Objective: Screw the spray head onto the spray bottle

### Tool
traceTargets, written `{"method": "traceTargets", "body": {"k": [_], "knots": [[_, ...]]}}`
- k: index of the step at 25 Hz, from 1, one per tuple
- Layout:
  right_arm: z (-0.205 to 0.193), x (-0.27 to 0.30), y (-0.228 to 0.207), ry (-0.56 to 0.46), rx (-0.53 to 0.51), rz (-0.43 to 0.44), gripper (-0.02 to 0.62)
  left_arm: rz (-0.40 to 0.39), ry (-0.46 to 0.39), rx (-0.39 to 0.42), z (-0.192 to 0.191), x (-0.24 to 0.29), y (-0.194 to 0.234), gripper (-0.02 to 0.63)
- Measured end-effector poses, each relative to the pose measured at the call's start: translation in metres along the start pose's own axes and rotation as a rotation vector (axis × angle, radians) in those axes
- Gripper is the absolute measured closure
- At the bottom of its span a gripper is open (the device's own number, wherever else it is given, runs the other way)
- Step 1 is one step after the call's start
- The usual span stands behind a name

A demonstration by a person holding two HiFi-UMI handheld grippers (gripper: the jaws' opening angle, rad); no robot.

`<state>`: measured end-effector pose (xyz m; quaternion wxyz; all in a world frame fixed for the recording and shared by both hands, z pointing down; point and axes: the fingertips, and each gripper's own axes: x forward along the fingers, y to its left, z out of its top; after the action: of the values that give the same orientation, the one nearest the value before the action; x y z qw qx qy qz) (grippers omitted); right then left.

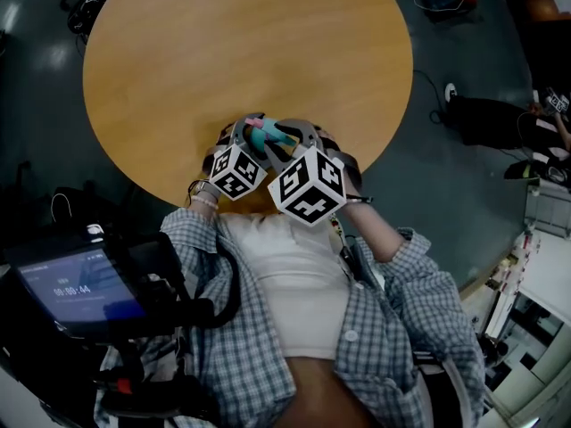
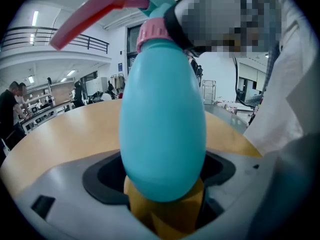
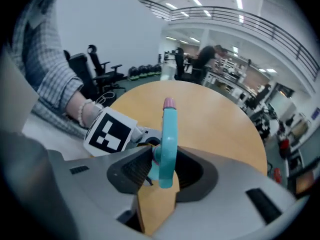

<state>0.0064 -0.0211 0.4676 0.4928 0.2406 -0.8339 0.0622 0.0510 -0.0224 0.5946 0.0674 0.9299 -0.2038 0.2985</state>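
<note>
A teal spray bottle (image 2: 162,129) with a pink collar (image 2: 152,34) stands between the jaws of my left gripper (image 2: 162,184), which is shut on its belly. The spray head (image 3: 167,144), teal with a pink tip (image 3: 169,102) and a pink trigger (image 2: 90,14), sits on the bottle's neck. My right gripper (image 3: 162,171) is shut on the head, its dark pads on either side. In the head view both grippers (image 1: 248,139) (image 1: 290,139) meet over the near edge of the round wooden table (image 1: 223,43), with the bottle and head (image 1: 265,135) between them.
The left gripper's marker cube (image 3: 111,130) sits close beside the right jaws. A screen on a stand (image 1: 80,288) is at the lower left by the person. Office chairs (image 3: 95,69) and people stand far off around the table.
</note>
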Motion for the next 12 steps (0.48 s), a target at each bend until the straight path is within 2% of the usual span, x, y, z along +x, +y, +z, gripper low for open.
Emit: {"method": "traceTargets", "body": {"k": [2, 4, 7, 12], "knots": [[0.0005, 0.001, -0.0031, 0.018, 0.118, -0.07, 0.469, 0.003, 0.003, -0.001, -0.0005, 0.0004, 0.0007, 0.184], [0.0009, 0.0018, -0.0046, 0.015, 0.183, -0.131, 0.469, 0.004, 0.003, -0.004, -0.0009, 0.0007, 0.0007, 0.184], [0.0008, 0.0021, -0.0054, -0.032, 0.177, -0.178, 0.469, 0.004, 0.002, -0.004, -0.0005, 0.0017, 0.0006, 0.184], [-0.0001, 0.0013, -0.0046, -0.119, 0.112, -0.164, 0.466, 0.004, 0.006, -0.003, -0.0007, 0.0026, 0.001, 0.184]]}}
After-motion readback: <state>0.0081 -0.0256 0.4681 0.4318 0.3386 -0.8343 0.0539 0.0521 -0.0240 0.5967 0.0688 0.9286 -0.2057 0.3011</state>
